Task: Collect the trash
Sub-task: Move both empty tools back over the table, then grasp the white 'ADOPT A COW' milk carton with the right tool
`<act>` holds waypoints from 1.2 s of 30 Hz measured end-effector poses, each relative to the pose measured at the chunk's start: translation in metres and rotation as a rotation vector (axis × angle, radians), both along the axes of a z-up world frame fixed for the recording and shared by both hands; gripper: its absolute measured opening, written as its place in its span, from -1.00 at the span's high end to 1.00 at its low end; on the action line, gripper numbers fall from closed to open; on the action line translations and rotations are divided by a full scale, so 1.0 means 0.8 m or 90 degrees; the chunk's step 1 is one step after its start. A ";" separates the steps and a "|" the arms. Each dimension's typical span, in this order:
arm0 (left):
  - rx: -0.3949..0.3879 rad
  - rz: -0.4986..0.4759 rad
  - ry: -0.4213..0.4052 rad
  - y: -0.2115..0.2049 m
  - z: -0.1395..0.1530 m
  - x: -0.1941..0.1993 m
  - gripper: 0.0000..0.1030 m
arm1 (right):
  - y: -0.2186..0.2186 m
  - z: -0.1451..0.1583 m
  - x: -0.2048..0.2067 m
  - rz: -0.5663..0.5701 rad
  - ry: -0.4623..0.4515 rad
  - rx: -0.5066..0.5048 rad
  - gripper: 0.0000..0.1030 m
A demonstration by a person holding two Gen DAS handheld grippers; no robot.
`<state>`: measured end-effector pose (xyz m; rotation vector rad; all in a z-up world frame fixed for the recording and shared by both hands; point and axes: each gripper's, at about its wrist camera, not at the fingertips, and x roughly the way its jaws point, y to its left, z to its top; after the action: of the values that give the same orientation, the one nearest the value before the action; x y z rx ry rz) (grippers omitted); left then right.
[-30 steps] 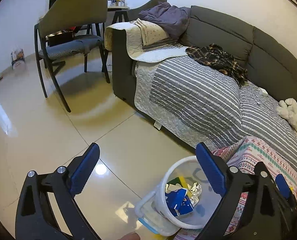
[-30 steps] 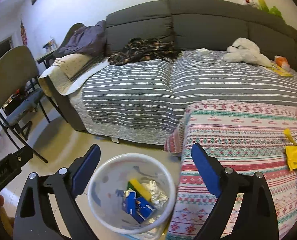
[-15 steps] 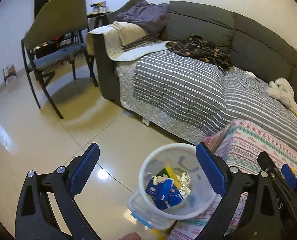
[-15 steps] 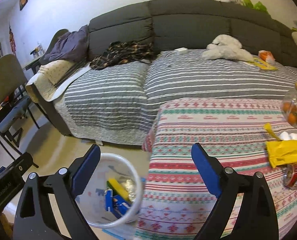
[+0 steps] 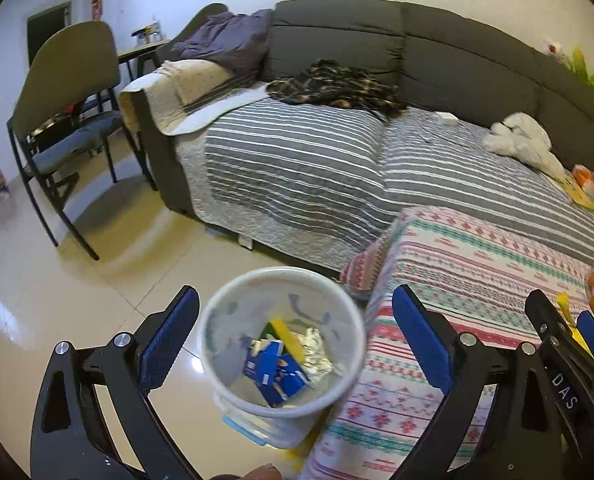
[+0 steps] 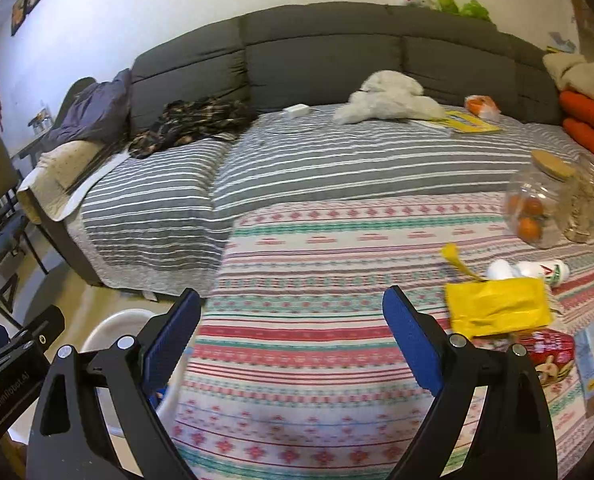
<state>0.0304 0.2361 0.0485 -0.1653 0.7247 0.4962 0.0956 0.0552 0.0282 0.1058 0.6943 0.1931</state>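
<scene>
Trash bin (image 5: 283, 344) on floor at table's left edge, w/ blue carton (image 5: 275, 370), foil, yellow scrap inside. Yellow wrapper (image 6: 497, 312) near table's (image 6: 317, 280) right edge. Left gripper (image 5: 295, 336) above bin, jaws released, empty. Right gripper (image 6: 291, 336) over table, jaws spread, empty.

Even indoor light, moderately bright. Glare patches on glossy floor (image 5: 57, 304) left of bin (image 5: 281, 280); chair (image 5: 69, 112) casts soft shadow there. Strong fisheye bending, dark vignette at corners. Bin slightly motion-blurred; right view soft overall.
</scene>
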 end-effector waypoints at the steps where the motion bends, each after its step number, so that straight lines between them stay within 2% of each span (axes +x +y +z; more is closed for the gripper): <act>1: 0.002 -0.007 0.000 -0.009 -0.001 0.003 -0.81 | -0.008 -0.001 0.000 -0.005 0.001 0.000 -0.74; 17: 0.004 -0.103 0.008 -0.124 -0.009 0.037 -0.81 | -0.131 -0.012 -0.003 -0.080 0.015 -0.013 -0.74; 23: 0.019 -0.146 0.011 -0.172 -0.013 0.042 -0.81 | -0.179 -0.016 -0.008 -0.112 0.028 -0.005 -0.74; 31: 0.027 -0.189 0.018 -0.209 -0.023 0.044 -0.81 | -0.239 -0.016 -0.025 -0.137 0.033 -0.040 -0.74; 36: 0.028 -0.204 0.031 -0.223 -0.033 0.048 -0.81 | -0.295 -0.022 -0.032 -0.172 0.054 -0.058 -0.74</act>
<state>0.0691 0.0574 0.0222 0.0060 0.7703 0.2109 0.0698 -0.1807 0.0105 0.1203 0.7639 -0.1025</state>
